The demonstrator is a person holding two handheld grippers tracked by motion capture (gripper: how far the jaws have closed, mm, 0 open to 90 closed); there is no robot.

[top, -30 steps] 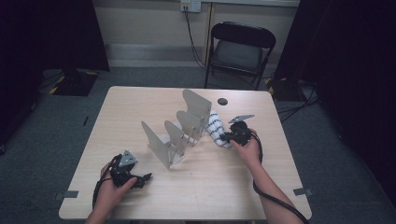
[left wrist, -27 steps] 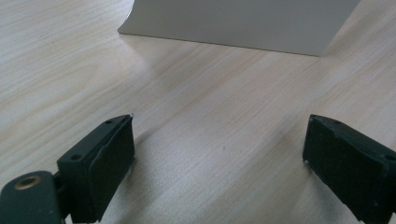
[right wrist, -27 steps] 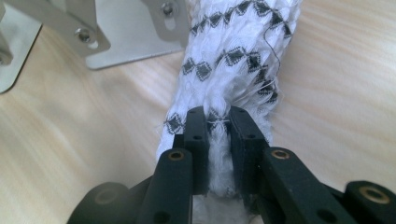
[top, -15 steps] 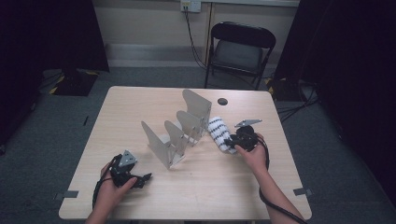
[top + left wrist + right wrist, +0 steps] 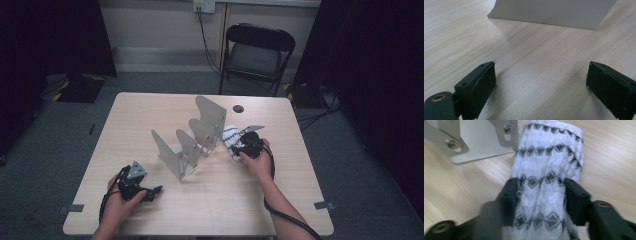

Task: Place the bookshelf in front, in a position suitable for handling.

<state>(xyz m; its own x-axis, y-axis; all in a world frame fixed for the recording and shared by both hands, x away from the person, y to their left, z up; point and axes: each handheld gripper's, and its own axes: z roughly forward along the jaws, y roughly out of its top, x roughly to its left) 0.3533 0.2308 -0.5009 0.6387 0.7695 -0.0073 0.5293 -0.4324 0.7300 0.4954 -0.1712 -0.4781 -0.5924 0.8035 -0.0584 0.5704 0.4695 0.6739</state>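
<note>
Table carries the metal divider rack, with the rolled white-and-black patterned cloth lying just beside its far-right end plate. Your right gripper has just closed its jaws a little and they pinch the roll's sides. Left gripper rests spread, holding nothing. Likely step: grasping. Next, firm up the grip, then lift clear of the rack.

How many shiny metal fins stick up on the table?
4, in a slanted row mid-table: nearest fin, second fin, third fin, and tallest fin farthest back, beside the rolled cloth.
</note>
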